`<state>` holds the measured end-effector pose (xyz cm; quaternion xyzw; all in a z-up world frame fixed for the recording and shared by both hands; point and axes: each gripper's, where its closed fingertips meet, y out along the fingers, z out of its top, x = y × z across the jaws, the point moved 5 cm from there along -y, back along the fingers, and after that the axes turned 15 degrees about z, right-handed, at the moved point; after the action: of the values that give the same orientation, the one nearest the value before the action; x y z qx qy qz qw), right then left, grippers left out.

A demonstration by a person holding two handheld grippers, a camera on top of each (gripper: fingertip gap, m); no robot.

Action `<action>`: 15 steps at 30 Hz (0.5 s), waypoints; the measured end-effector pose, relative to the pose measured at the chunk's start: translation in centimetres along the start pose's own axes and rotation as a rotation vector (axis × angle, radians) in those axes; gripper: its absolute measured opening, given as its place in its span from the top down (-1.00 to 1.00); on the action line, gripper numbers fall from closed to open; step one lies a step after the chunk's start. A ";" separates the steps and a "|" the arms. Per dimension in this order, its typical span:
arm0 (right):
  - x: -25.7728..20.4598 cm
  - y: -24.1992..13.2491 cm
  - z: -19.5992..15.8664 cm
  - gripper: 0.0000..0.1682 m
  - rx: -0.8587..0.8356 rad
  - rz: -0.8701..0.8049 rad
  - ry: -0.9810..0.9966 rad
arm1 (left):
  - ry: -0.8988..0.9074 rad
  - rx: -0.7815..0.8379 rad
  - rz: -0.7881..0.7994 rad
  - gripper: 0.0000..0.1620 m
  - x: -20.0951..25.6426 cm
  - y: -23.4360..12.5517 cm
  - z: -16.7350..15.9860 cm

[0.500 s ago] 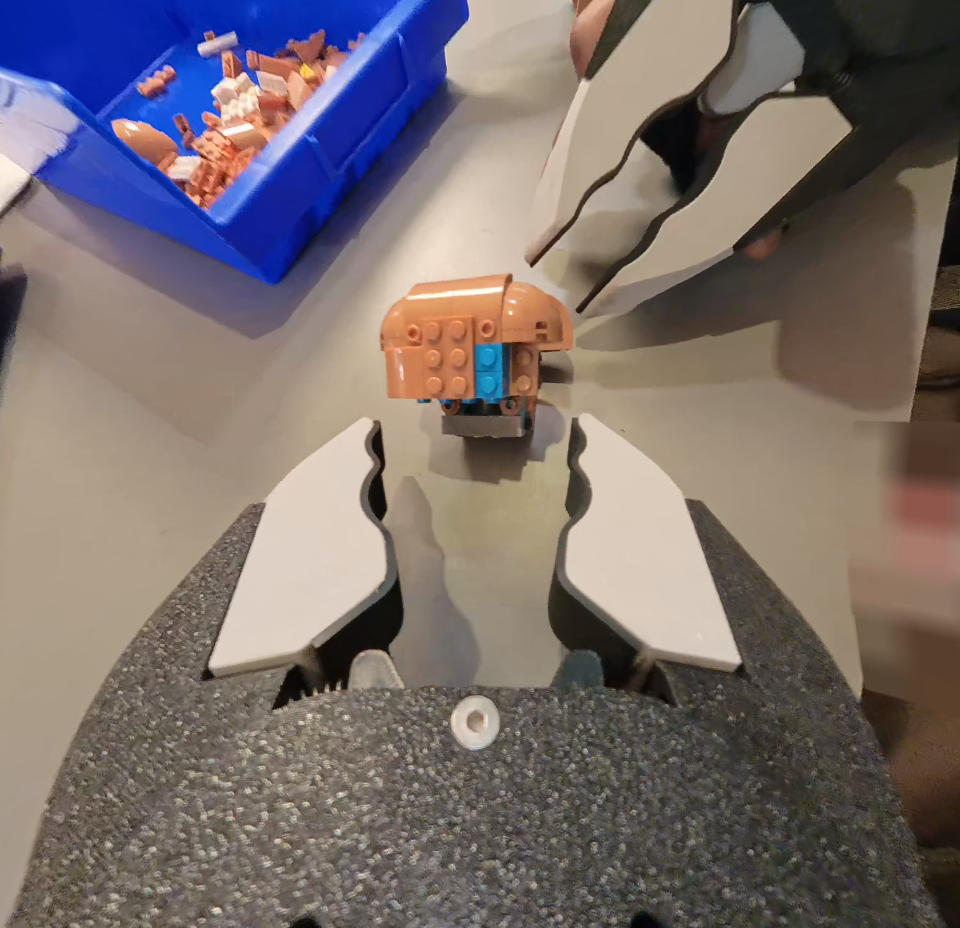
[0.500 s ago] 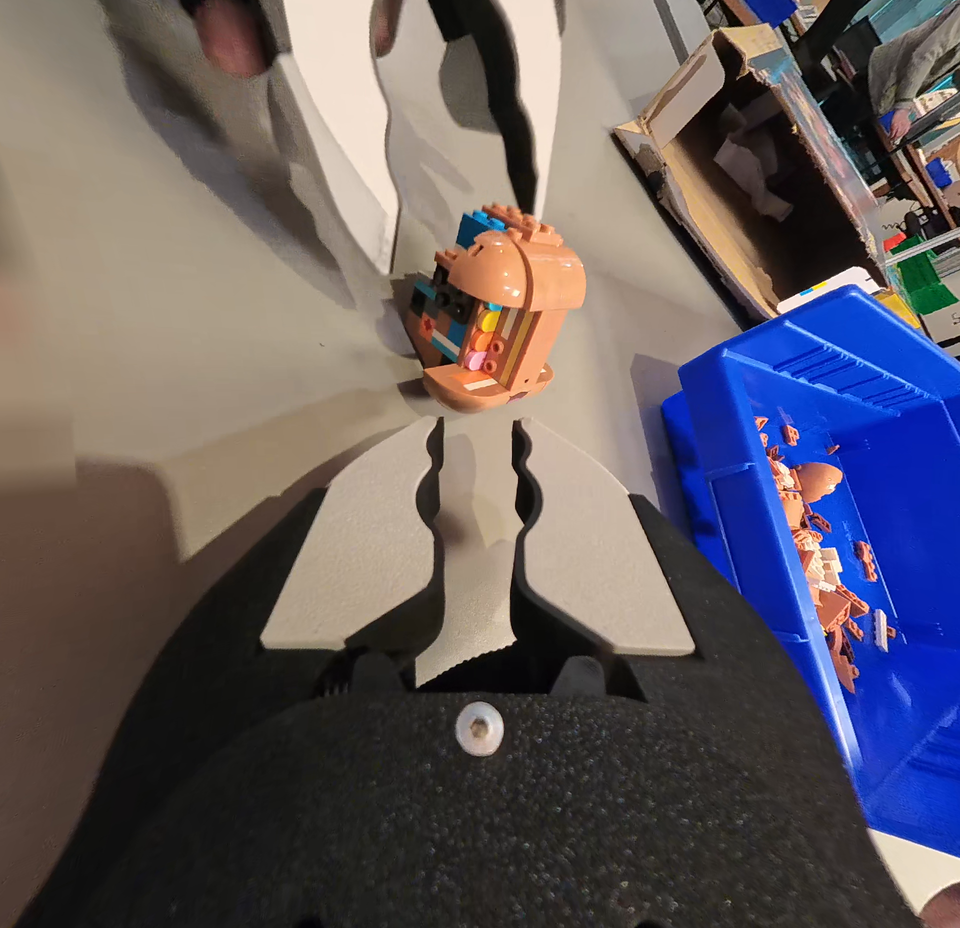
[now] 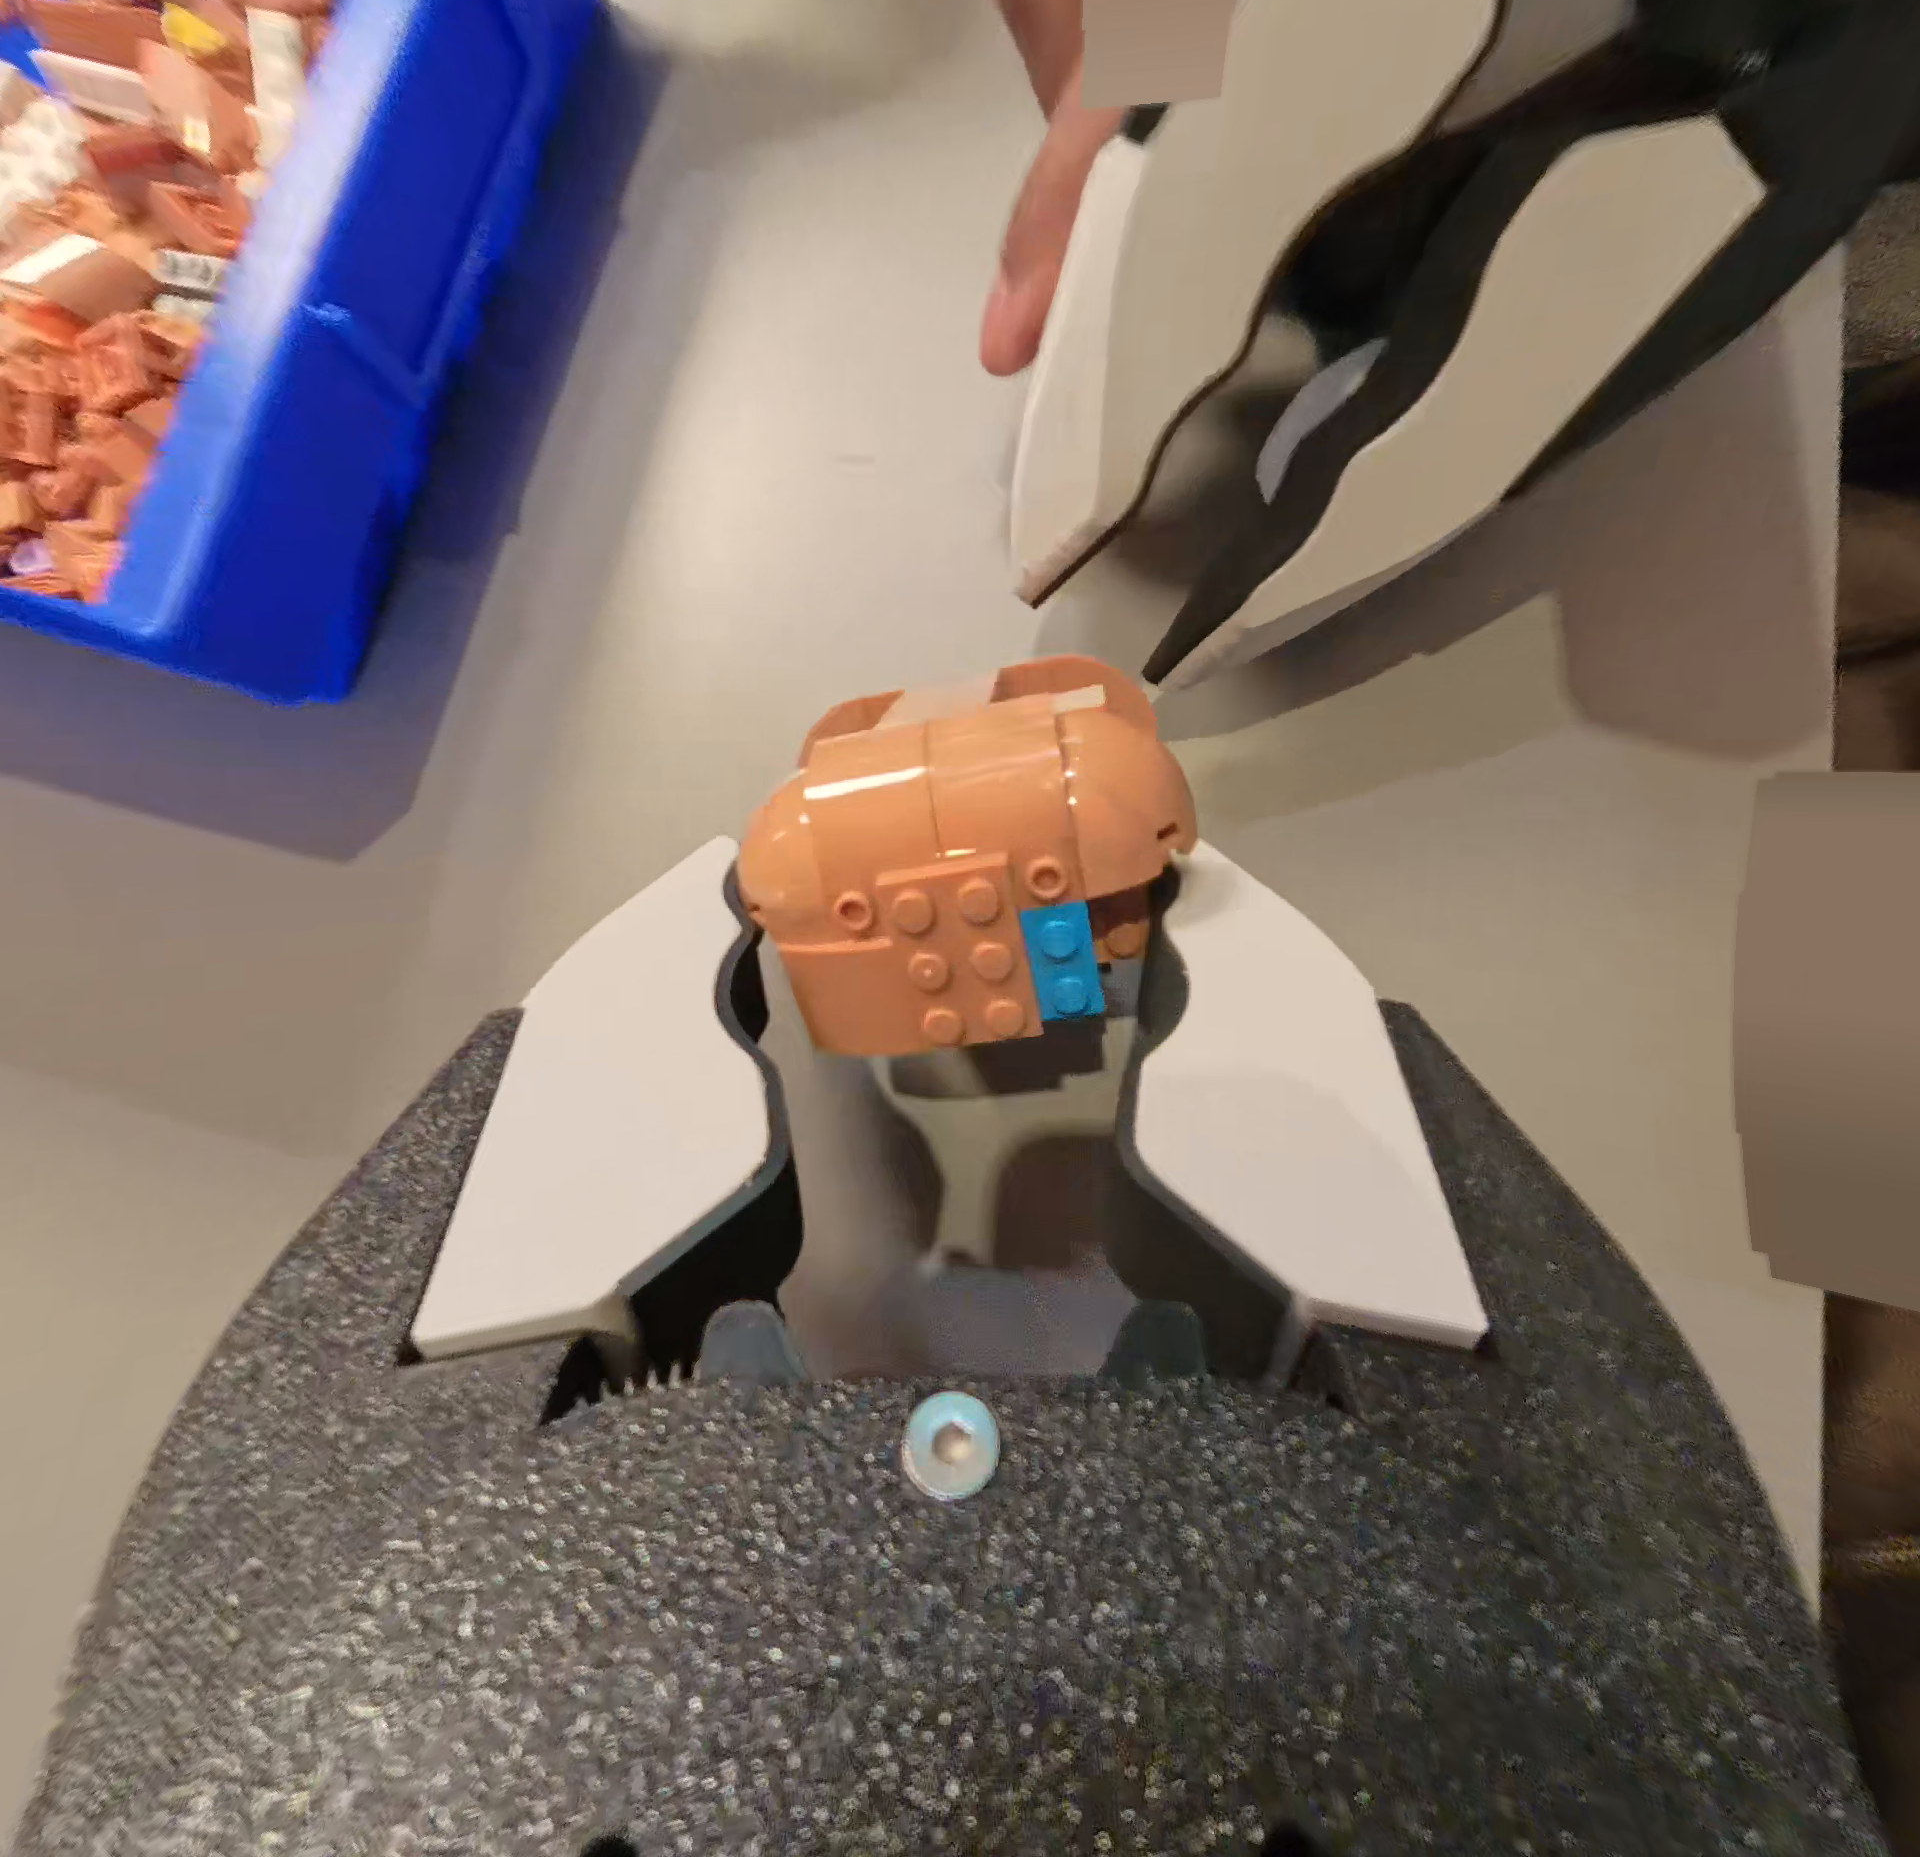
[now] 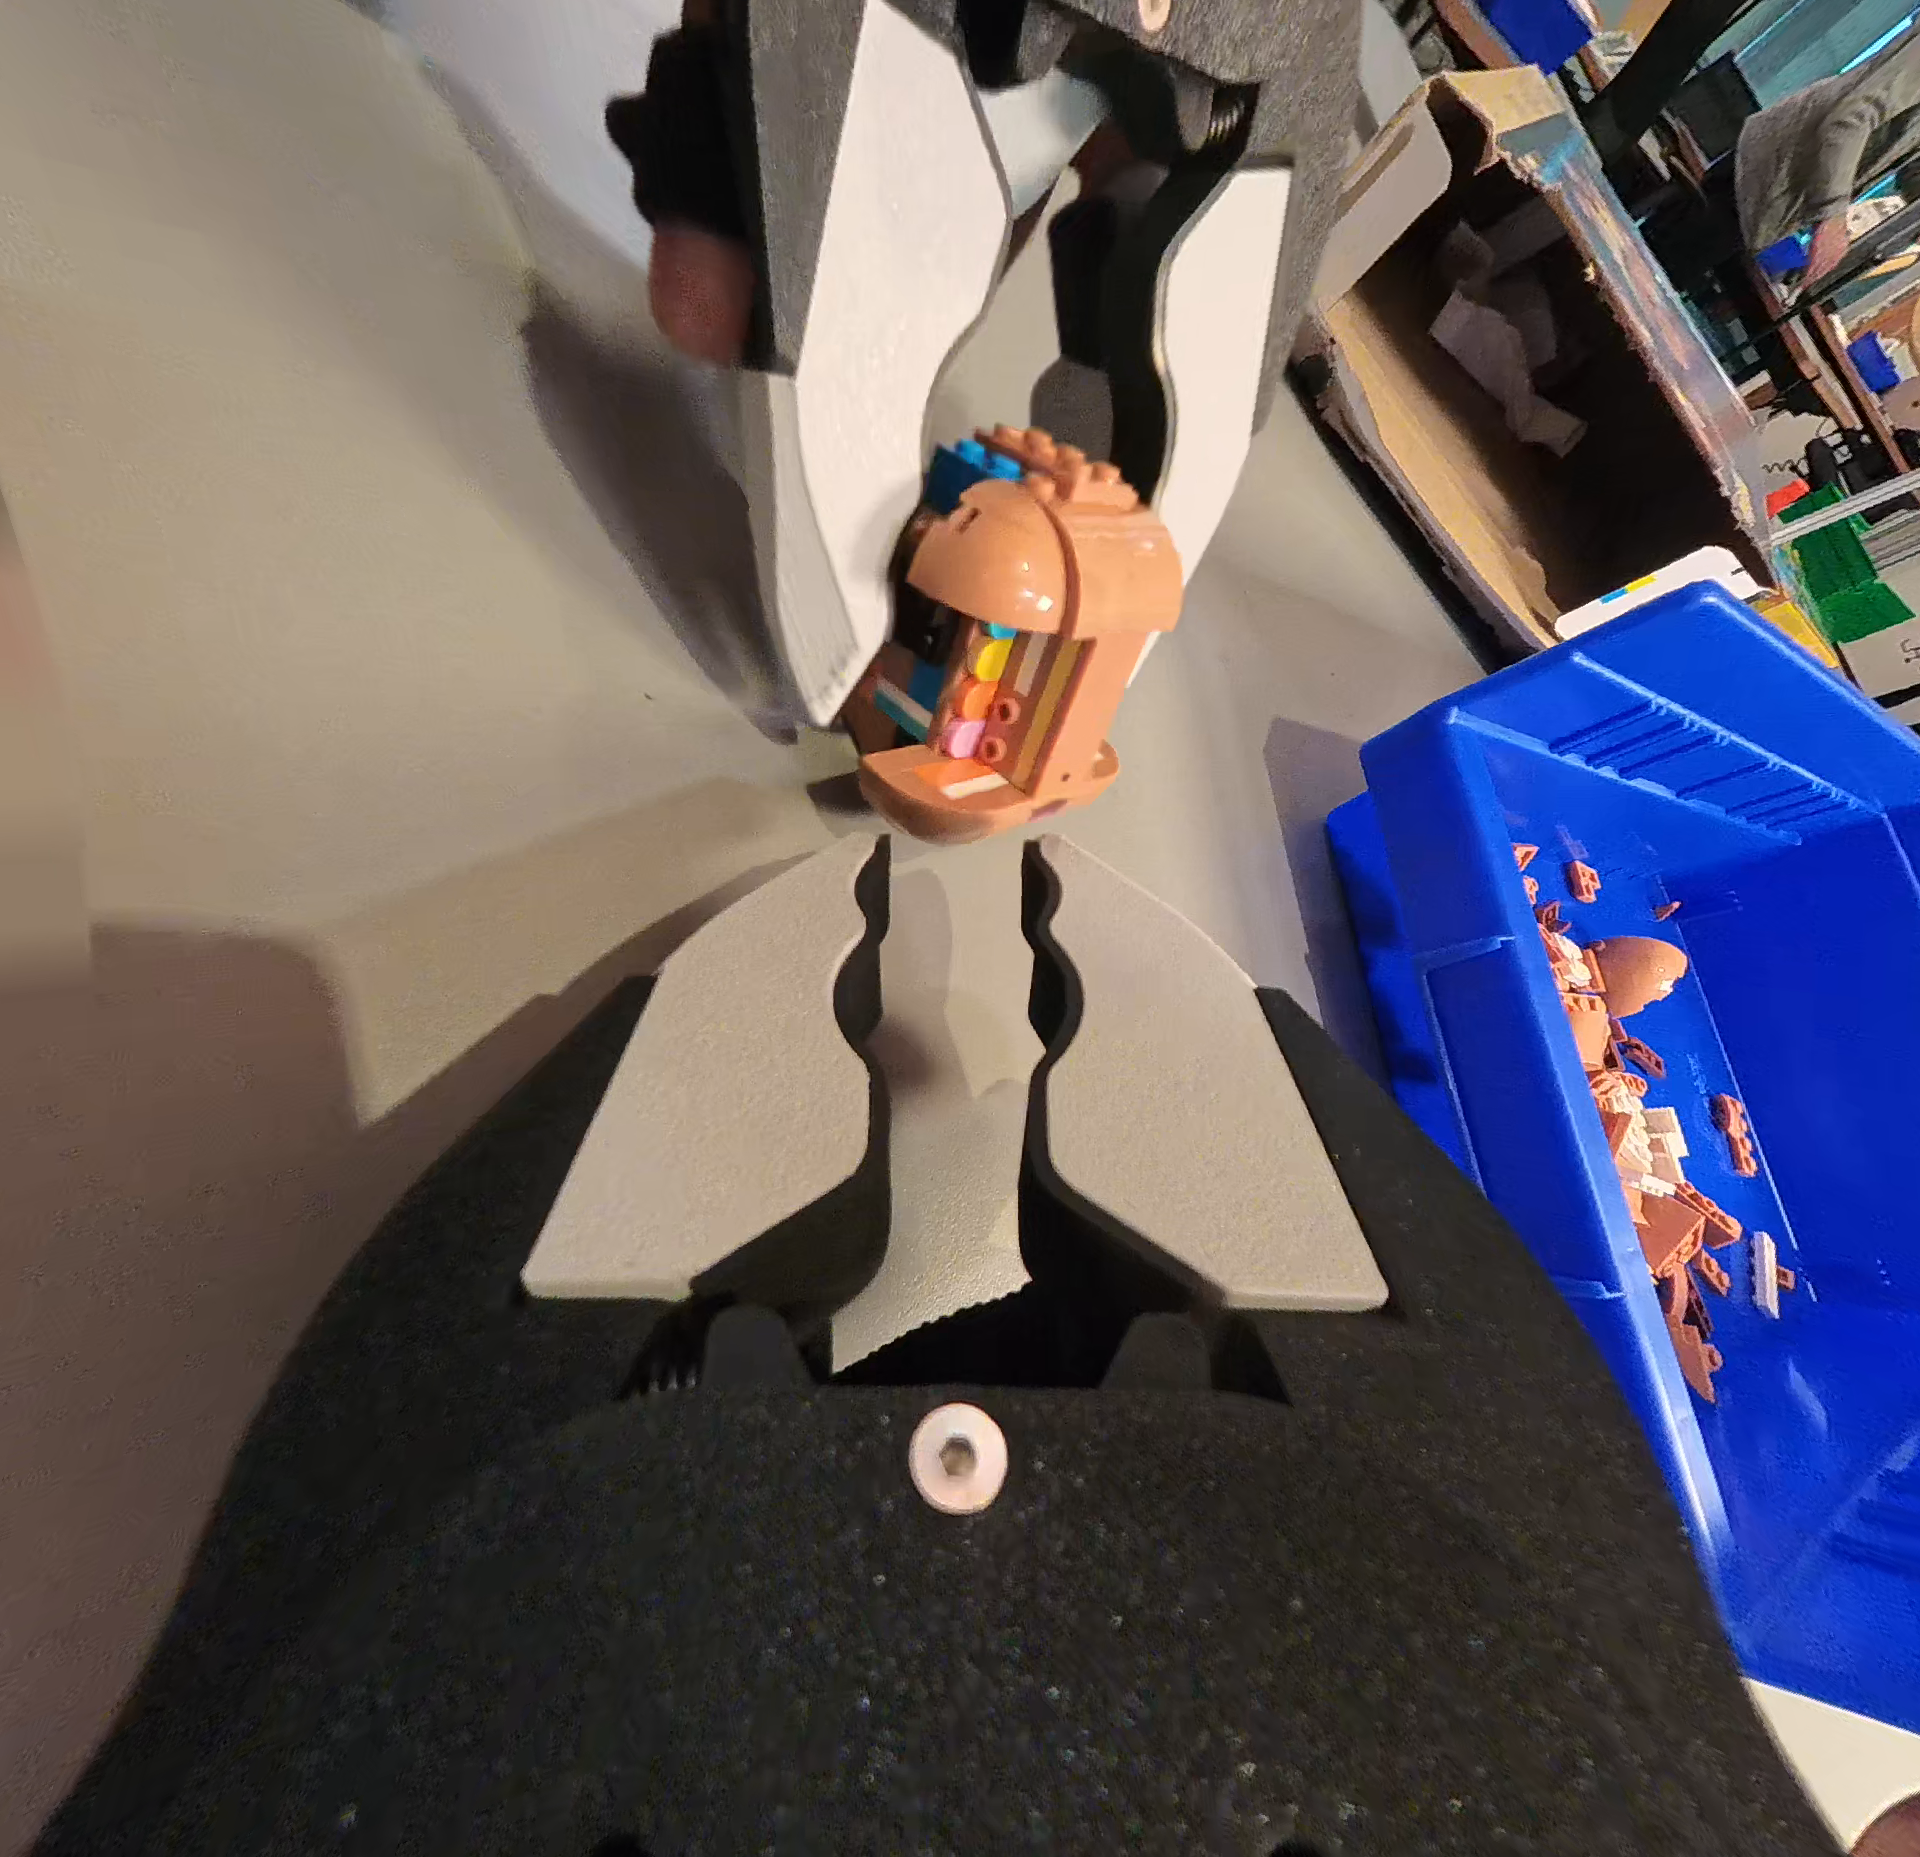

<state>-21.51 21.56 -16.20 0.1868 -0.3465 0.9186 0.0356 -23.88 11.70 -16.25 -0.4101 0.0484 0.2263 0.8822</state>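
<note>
Left wrist view: the left gripper [image 3: 961, 898] has closed in around the brick model [image 3: 961, 862], which half a second ago sat free ahead of its wide-open fingers; it now holds the model at frame centre, on the grey table [image 3: 727, 373]. Right gripper [image 4: 954, 851], narrowly parted and empty, points at the model from just below, tilted. Blue bin [image 3: 312, 373] upper left.

blue bin [image 3: 312, 384] cut off, blurred; brick model [image 3: 966, 872] underside hidden | cardboard box [image 4: 1475, 373] cropped
</note>
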 end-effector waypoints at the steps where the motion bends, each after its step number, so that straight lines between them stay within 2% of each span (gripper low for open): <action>1: 0.0 0.0 0.0 0.72 0.003 -0.002 0.001 | -0.026 0.024 -0.006 0.13 0.0 0.3 0.0; 5: 0.4 -0.5 0.2 0.71 0.049 -0.028 0.028 | -0.155 0.088 -0.061 0.14 0.0 0.0 -0.3; 9: 1.0 -1.5 0.9 0.64 0.160 -0.097 0.061 | -0.192 0.230 -0.056 0.15 -0.5 -1.3 0.1; 12: 1.2 -2.1 1.5 0.63 0.199 -0.154 0.018 | -0.198 0.367 -0.111 0.15 -0.4 -2.5 1.1; 15: 0.9 -2.6 2.4 0.63 0.287 -0.128 0.029 | -0.118 0.530 -0.159 0.15 0.0 -3.9 1.8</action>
<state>-21.05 21.87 -12.59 0.1983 -0.1988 0.9571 0.0720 -22.36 10.86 -12.29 -0.1540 0.0222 0.1593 0.9749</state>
